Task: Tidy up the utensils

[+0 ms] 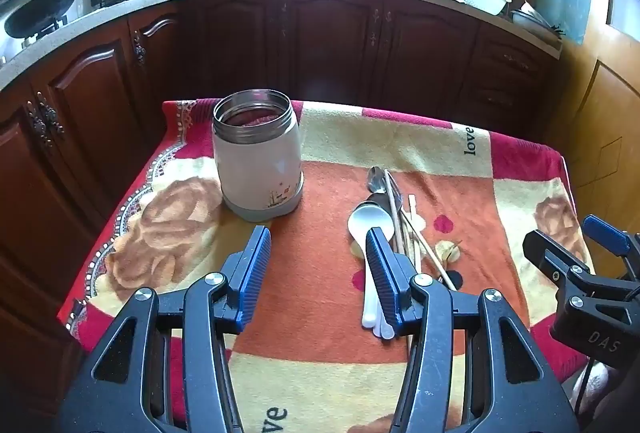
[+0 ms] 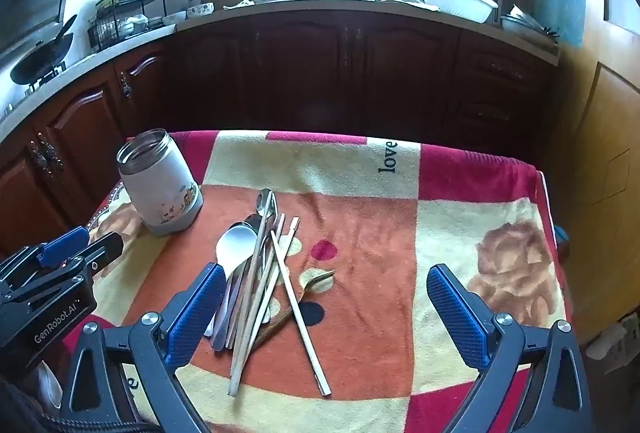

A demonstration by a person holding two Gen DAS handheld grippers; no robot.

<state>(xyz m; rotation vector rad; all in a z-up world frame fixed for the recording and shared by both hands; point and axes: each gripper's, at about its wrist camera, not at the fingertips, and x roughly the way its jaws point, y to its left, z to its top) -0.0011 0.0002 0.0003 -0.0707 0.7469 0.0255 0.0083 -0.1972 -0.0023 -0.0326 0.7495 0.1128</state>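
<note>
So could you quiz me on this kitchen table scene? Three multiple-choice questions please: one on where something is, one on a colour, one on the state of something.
1. Where does the open jar stand relative to the pile of utensils, seen from the right wrist camera?
A. To its left
B. To its right
C. On top of it

2. What colour are the pads of the tongs?
A. Red
B. Blue
C. Green

3. What is the state of the right tongs?
A. Closed on a spoon
B. Closed on a chopstick
C. Wide open, holding nothing

Answers:
1 A: the jar sits on the blanket left of the pile, apart from it.
2 B: both pads show ribbed blue faces.
3 C: the pads stand far apart above the blanket, with nothing gripped between them.
</note>
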